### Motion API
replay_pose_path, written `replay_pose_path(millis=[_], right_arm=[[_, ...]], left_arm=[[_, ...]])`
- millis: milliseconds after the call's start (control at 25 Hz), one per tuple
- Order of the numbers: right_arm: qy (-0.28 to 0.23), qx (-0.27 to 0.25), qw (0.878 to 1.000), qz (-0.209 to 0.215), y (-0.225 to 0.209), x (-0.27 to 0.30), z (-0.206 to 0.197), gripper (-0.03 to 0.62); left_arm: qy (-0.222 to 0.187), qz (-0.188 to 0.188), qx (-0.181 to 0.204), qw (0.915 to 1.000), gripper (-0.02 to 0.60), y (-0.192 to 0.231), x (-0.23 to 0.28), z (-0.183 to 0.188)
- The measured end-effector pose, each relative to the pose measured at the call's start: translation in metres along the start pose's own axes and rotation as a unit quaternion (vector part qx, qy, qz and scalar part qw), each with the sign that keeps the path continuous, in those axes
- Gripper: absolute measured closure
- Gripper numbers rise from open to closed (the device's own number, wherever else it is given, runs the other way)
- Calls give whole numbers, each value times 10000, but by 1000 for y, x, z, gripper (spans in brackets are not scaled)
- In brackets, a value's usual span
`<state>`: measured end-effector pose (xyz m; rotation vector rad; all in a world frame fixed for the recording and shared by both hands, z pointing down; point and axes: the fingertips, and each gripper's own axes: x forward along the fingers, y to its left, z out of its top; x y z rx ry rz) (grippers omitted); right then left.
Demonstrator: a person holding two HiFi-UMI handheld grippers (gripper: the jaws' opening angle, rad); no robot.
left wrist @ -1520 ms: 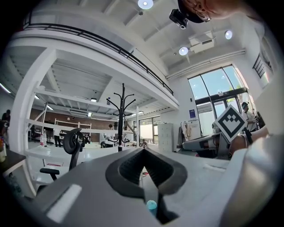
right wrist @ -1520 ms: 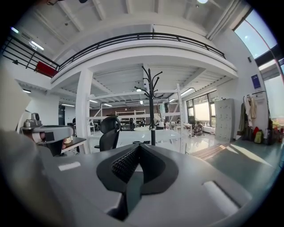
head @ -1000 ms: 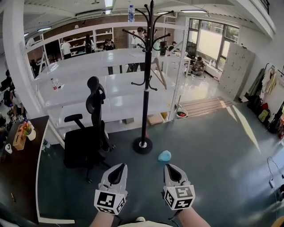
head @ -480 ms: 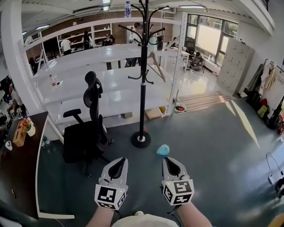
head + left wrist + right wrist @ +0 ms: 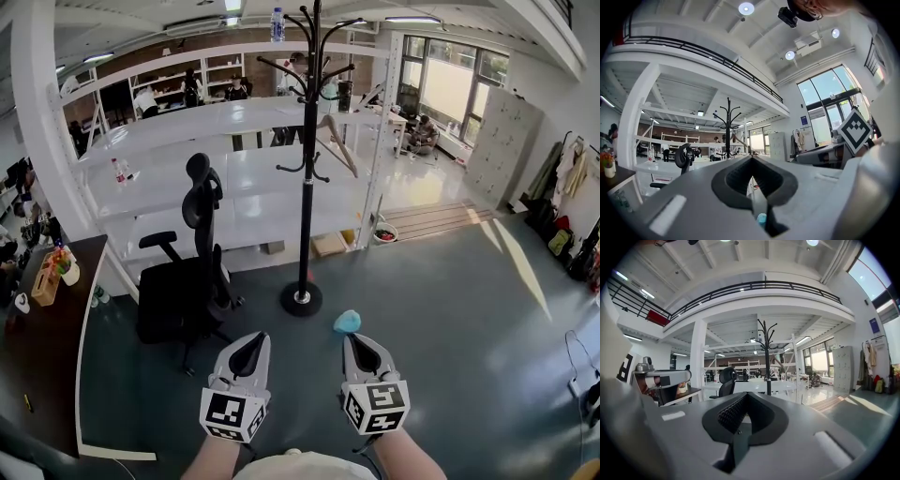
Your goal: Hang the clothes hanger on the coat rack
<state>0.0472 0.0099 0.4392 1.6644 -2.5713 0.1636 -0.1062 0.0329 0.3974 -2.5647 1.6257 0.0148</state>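
A tall black coat rack stands on the grey floor straight ahead, on a round base. A tan wooden hanger hangs at its right side, about halfway up the pole. My left gripper and right gripper are held side by side low in the head view, well short of the rack, both shut with nothing in them. The left gripper view shows its shut tips with the rack far off. In the right gripper view the shut tips sit below the distant rack.
A black office chair stands left of the rack, by a dark desk. A small blue thing lies on the floor near the rack's base. White shelving runs behind it, and people stand further back.
The head view has swayed a little. Both grippers stay shut and side by side, in almost the same place.
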Motion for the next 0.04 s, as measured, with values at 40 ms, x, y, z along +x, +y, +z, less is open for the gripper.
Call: replay_pose_path(millis=[40], right_arm=[[-10, 2, 10000, 4, -1, -1, 1, 569]], left_arm=[[-1, 11, 4, 10000, 581, -1, 0, 1]])
